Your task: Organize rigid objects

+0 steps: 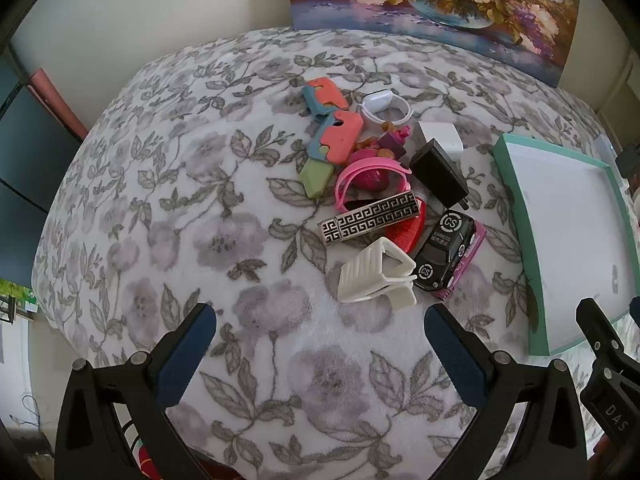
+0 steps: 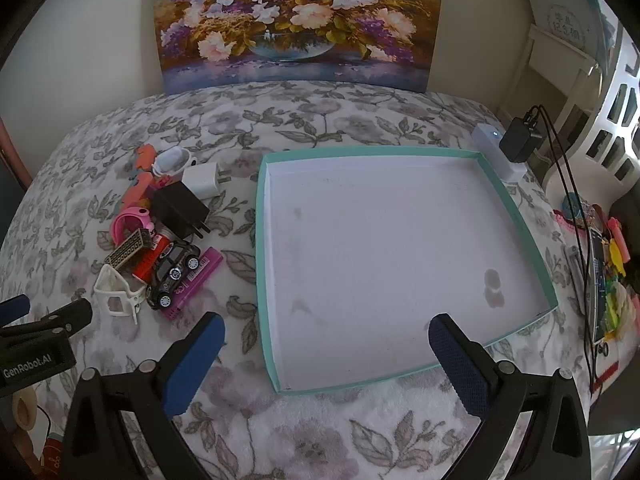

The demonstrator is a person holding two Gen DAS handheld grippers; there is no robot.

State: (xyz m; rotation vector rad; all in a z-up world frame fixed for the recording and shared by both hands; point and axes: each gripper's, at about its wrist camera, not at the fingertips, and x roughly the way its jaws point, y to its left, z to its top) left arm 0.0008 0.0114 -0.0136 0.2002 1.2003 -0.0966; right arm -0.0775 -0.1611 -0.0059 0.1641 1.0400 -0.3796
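A floral blanket [image 2: 320, 128] in grey and white covers the surface across both views, with a flower painting [image 2: 298, 20] leaning against the wall at the top of each frame. In the right wrist view a shallow teal-rimmed tray [image 2: 262, 240] with a white floor fills the centre and holds nothing; in the left wrist view it sits at the right edge.

Left of the tray lies a tight pile of small rigid things. At its lower end a white hair claw [image 1: 376, 276] rests just beside a black toy car [image 1: 446, 254], which lies on a pink flat piece. Above them sit a patterned black-and-silver bar [image 1: 372, 220], a pink band [image 1: 370, 178], a black charger [image 1: 438, 174] and a white charger [image 1: 440, 136]. A coral-and-teal toy [image 1: 332, 120] and a white ring [image 1: 384, 106] lie at the upper end.

The left tool [image 1: 320, 356] hangs wide over bare blanket below the pile, gripping nothing. The right tool [image 2: 326, 356] hangs wide over the tray's lower rim, likewise gripping nothing.
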